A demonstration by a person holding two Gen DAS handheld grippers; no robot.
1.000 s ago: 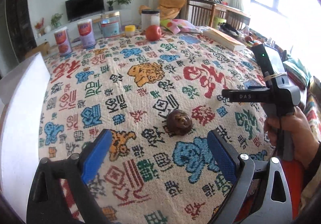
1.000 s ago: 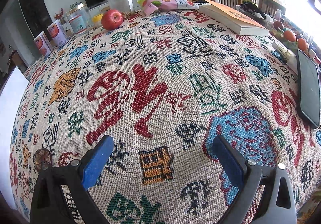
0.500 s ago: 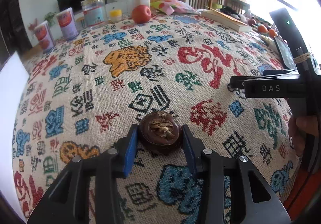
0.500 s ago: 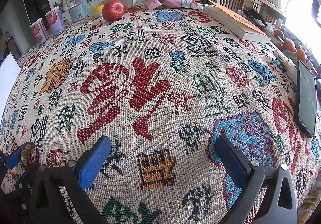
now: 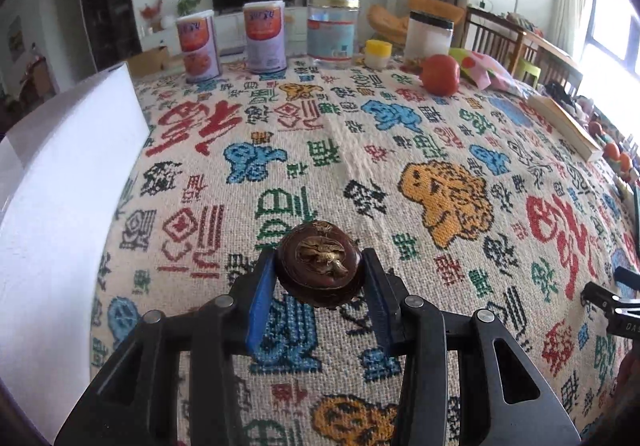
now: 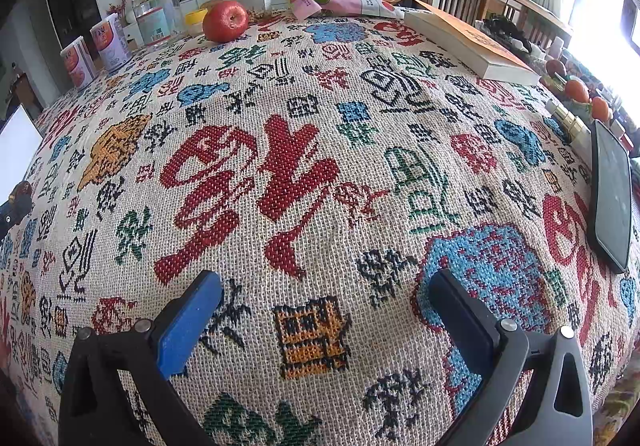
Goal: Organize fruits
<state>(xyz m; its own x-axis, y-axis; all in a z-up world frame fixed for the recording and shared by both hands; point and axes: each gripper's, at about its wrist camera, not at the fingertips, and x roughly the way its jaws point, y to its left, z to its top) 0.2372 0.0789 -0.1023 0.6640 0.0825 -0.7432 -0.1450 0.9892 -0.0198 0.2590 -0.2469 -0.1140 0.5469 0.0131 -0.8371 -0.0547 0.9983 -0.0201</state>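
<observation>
A dark brown round fruit, a mangosteen, sits between the blue pads of my left gripper, which is shut on it just over the patterned tablecloth. The right wrist view shows the same fruit at the far left edge. A red apple rests at the far end of the table. My right gripper stands open over the cloth with nothing between its fingers.
A white board or box rises along the left side. Two cans, a clear jar and a white tub stand at the back. A book, a phone and small oranges line the right edge.
My left gripper reached the mangosteen, shut on it and carried it left toward the white board. The right gripper stayed where it was, still open.
</observation>
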